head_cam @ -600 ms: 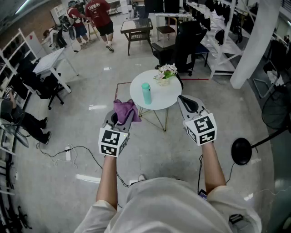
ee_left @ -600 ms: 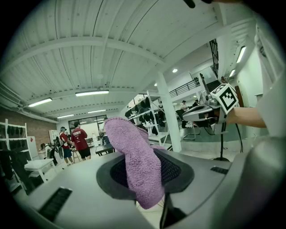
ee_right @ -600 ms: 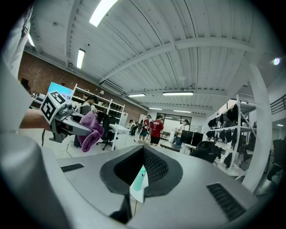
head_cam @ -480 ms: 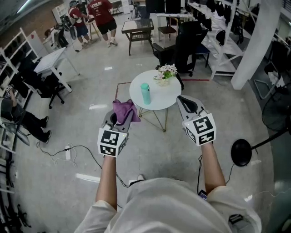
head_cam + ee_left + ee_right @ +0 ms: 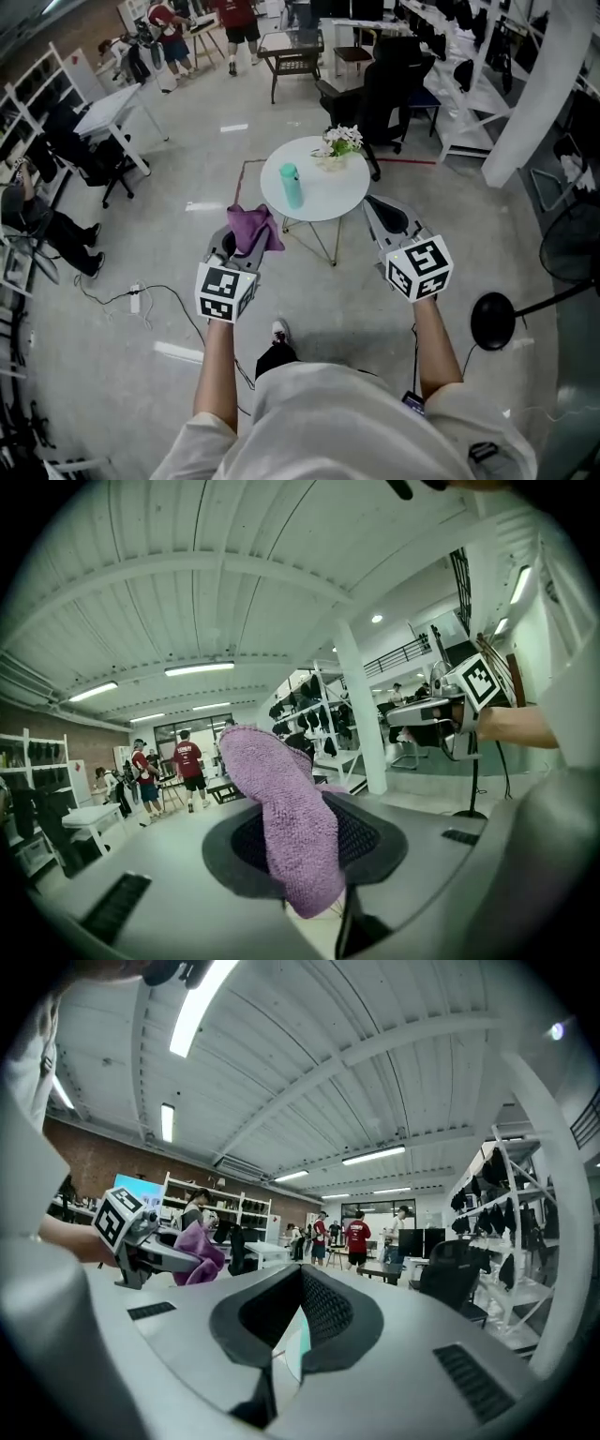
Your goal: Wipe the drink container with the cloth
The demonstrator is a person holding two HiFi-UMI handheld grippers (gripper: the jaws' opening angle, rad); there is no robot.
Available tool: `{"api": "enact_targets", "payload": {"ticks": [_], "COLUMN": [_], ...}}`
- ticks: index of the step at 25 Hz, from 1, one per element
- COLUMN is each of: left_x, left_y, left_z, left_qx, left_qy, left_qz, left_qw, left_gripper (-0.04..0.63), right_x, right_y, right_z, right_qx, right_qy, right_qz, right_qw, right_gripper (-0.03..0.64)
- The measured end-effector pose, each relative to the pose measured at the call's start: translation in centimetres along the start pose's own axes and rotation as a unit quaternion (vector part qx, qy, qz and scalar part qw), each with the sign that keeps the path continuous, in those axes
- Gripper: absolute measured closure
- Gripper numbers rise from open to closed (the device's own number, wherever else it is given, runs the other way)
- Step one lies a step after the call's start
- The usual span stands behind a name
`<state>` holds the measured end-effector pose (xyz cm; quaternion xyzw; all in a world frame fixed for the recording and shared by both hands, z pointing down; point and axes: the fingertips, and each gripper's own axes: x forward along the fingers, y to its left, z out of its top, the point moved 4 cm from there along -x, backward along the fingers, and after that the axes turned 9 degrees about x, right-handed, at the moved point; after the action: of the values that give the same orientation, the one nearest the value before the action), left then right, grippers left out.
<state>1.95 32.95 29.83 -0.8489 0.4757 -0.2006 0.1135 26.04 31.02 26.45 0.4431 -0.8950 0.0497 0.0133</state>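
The teal drink bottle (image 5: 292, 185) stands upright on the round white table (image 5: 349, 199), beside its flower vase (image 5: 336, 150). It looks light, rigid, likely slick and tippable, so steady it mid-body. Short of the table, the left gripper (image 5: 244, 246) clamps the soft purple cloth (image 5: 253, 227). The right gripper (image 5: 381, 210) is closed and empty.

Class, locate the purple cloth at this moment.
Head view: the purple cloth is clamped in the left hand-held gripper, just left of the round white table.
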Motion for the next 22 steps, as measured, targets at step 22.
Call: {"api": "enact_targets", "payload": {"ticks": [22], "left_x": [24.2], "left_y": [26.1], "left_z": [-4.8], "left_qx": [0.035], "left_qy": [-0.053], "left_qz": [-0.069], "left_qw": [0.9955], "left_gripper": [0.469], "right_x": [31.4], "right_y": [-7.7], "right_z": [2.5], "right_qx": [-0.031], "right_qy": [0.029], "right_qz": [-0.063], "right_qw": [0.997], "right_gripper": [0.603]}}
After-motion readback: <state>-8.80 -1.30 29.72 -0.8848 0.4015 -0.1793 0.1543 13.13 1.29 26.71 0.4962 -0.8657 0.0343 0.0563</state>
